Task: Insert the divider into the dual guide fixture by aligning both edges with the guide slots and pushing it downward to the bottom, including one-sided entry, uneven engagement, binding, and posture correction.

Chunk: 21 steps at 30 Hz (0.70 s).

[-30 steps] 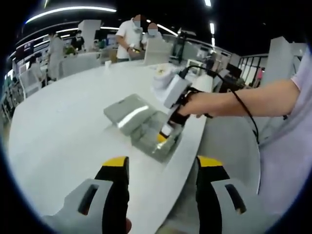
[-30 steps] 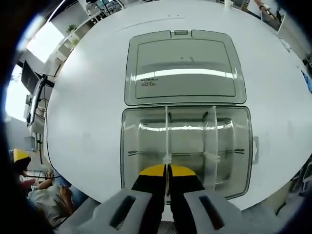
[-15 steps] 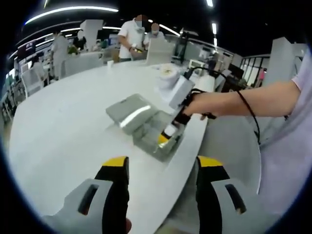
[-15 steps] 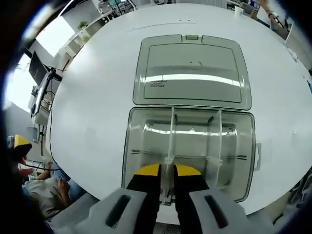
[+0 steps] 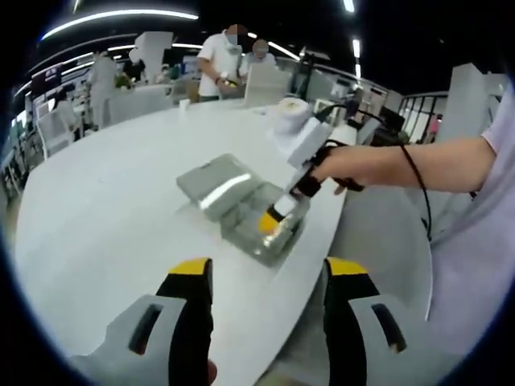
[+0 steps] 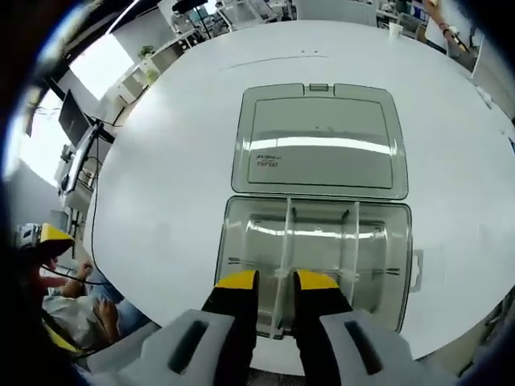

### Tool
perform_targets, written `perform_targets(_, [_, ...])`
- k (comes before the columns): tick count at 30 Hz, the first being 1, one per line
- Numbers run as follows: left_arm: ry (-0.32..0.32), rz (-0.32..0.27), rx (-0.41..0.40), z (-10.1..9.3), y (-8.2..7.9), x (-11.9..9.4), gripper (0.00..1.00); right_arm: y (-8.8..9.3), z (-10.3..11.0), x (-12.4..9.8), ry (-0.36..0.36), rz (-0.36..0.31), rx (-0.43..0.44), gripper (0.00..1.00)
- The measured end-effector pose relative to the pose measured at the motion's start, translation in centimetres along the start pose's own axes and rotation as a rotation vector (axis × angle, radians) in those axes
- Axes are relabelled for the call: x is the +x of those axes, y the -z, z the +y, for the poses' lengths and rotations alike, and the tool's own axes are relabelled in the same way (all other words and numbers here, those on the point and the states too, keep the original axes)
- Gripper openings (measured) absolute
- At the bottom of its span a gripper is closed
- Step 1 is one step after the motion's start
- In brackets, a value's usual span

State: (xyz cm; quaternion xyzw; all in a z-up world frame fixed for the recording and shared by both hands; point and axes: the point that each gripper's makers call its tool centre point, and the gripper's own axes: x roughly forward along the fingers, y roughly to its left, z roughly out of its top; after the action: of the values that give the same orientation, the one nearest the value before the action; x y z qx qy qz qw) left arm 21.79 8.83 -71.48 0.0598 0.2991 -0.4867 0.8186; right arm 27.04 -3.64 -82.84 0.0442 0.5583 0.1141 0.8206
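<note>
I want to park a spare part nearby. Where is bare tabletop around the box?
Bare white table lies left of the clear box and its open lid, and beyond the lid. The near edge is crowded: the right gripper straddles a divider there.

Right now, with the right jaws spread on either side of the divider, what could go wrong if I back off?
1. The divider stands between the open jaws of the right gripper; a tilted retreat could catch it and lift one edge out of its slot.
2. Its near end is hidden behind the jaws, so uneven seating could go unnoticed.
3. The box sits close to the table edge; a nudge could slide it off.
</note>
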Motion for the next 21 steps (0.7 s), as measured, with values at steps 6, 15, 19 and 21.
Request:
perform_targets(6, [-0.009,-0.004,-0.006,0.0,-0.1,0.2,0.54,-1.7,0.2,-1.3,-0.039,-0.099,0.001,0.12])
perform_targets(15, [-0.022,-0.006,-0.014,-0.2,-0.2,0.6,0.54,-3.5,0.5,-3.5,-0.079,-0.230,-0.072,0.21])
perform_targets(19, [-0.029,-0.012,-0.022,-0.4,-0.5,0.8,0.54,-4.5,1.1,-4.6,-0.117,-0.297,-0.101,0.21])
perform_targets(21, [-0.032,-0.012,-0.024,-0.6,-0.5,0.9,0.54,-4.5,1.2,-5.1,-0.133,-0.309,-0.121,0.20])
